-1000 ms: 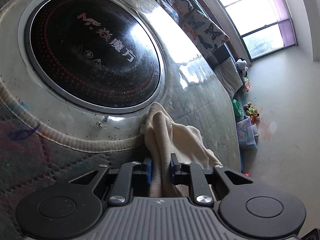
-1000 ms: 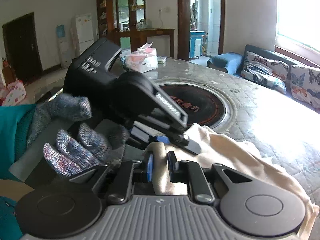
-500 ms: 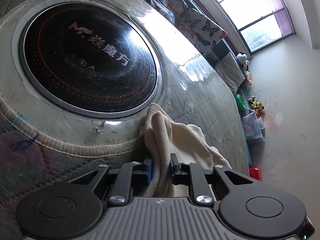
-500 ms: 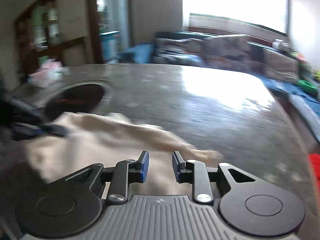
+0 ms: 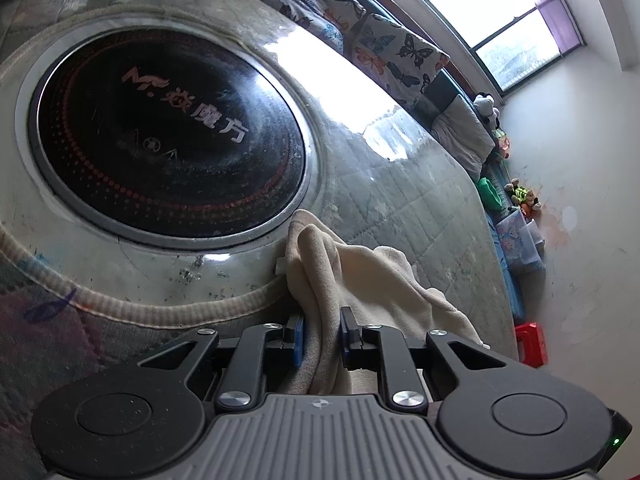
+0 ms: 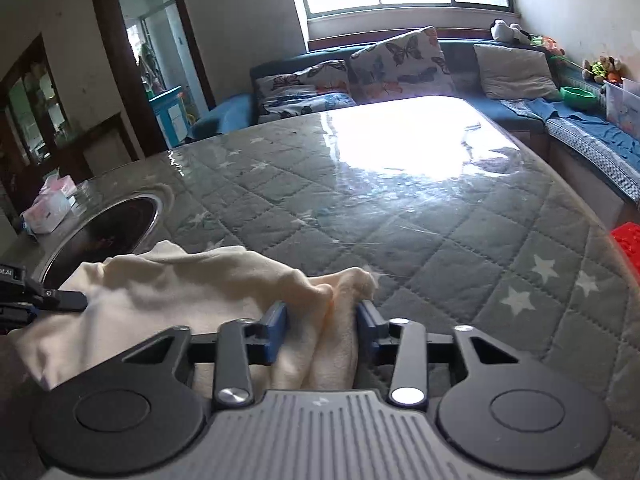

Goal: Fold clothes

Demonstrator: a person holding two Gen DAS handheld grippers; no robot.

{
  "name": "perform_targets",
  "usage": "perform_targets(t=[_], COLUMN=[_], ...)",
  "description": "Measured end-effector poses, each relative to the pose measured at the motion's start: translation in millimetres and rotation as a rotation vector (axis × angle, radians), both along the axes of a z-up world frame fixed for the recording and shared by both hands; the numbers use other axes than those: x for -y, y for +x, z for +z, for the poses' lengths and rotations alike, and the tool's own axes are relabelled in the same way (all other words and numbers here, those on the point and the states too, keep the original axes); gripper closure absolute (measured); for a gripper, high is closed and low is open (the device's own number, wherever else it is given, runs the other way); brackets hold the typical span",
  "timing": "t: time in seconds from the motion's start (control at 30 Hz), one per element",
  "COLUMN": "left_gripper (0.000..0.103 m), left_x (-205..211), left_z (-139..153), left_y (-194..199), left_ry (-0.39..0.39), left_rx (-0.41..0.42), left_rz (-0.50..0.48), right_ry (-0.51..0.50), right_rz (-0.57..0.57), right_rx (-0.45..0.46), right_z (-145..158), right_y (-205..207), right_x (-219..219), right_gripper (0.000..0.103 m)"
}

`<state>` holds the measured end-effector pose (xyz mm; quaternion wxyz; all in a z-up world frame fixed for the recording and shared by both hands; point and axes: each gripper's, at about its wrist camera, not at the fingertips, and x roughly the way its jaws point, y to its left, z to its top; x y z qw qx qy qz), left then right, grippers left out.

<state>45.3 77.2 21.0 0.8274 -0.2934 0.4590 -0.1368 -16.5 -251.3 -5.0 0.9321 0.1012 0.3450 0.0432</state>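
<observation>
A cream garment (image 5: 360, 276) lies bunched on the quilted table cover. My left gripper (image 5: 320, 334) is shut on a fold of it near the round black cooktop (image 5: 168, 136). In the right wrist view the same garment (image 6: 192, 284) spreads leftward, and my right gripper (image 6: 322, 326) has its jaws wide around a bunched corner of the cloth, with the fabric between the blue pads (image 6: 276, 326). The left gripper's finger (image 6: 60, 300) shows at the far left edge, on the cloth.
The grey star-patterned table cover (image 6: 440, 240) stretches ahead under a glossy sheet. A tissue pack (image 6: 48, 204) sits beyond the cooktop. A sofa with butterfly cushions (image 6: 396, 64) lines the far side, a red stool (image 6: 628, 240) at right.
My right gripper let go of the cloth near the left gripper, swung right, and now sits with open jaws around another corner. The left gripper kept its hold and barely moved.
</observation>
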Motion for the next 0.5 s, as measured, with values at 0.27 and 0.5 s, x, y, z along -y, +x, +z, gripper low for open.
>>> perform_targets(t=[0.27,0.5], left_gripper=[0.087,0.088], left_x=[24,79], left_z=[29,42], left_y=[-1,4], left_ry=[0.046,0.056], left_rx=[0.106,0.158], left_rz=[-0.079,-0.198], right_ry=[-0.012,-0.08], right_rz=[-0.02,-0.111], right_rx=[0.087,0.168], right_z=[25,57], right_y=[-21,-55], right_x=[2,29], right_gripper=[0.093,0.093])
